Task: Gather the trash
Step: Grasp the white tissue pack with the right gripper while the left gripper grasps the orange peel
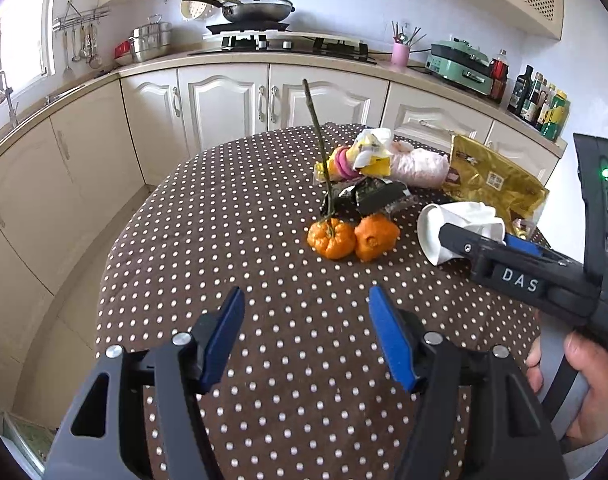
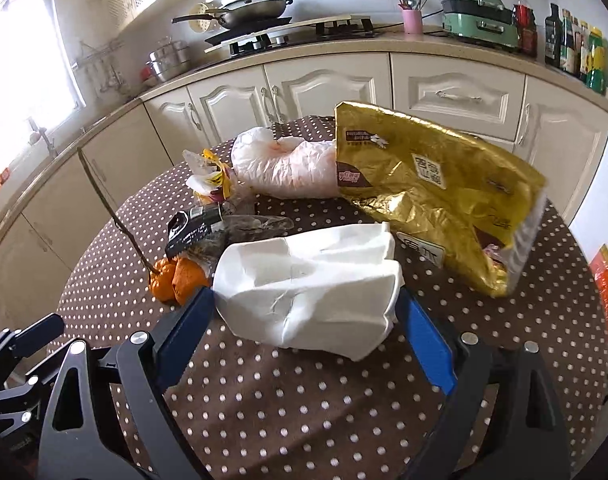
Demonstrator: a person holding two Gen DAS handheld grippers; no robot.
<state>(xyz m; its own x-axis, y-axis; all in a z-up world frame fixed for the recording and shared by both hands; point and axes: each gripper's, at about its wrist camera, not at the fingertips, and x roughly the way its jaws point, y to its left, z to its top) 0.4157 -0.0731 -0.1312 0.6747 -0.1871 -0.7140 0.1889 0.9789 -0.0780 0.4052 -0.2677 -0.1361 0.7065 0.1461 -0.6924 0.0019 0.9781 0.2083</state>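
My left gripper [image 1: 304, 292] is open above bare dotted tablecloth [image 1: 223, 220], a little short of two small orange pumpkins [image 1: 331, 238], one of which has a long stem. My right gripper [image 2: 304, 294] is open wide, its blue pads on either side of a crumpled white paper cup [image 2: 304, 280] that lies on the cloth; I cannot tell whether they touch it. Behind the cup lie a gold foil bag [image 2: 444, 184], a pinkish plastic bag [image 2: 287, 168], a black wrapper [image 2: 195, 228] and a yellow-and-white wrapper [image 2: 211, 176].
A person's hand [image 1: 584, 380] holds the right gripper at the table's right edge. Cream cabinets [image 1: 223, 100] and a counter curve behind the table, with a stove and pan [image 1: 255, 8], a green appliance [image 1: 460, 60], a pink utensil cup [image 1: 400, 54] and bottles [image 1: 540, 100].
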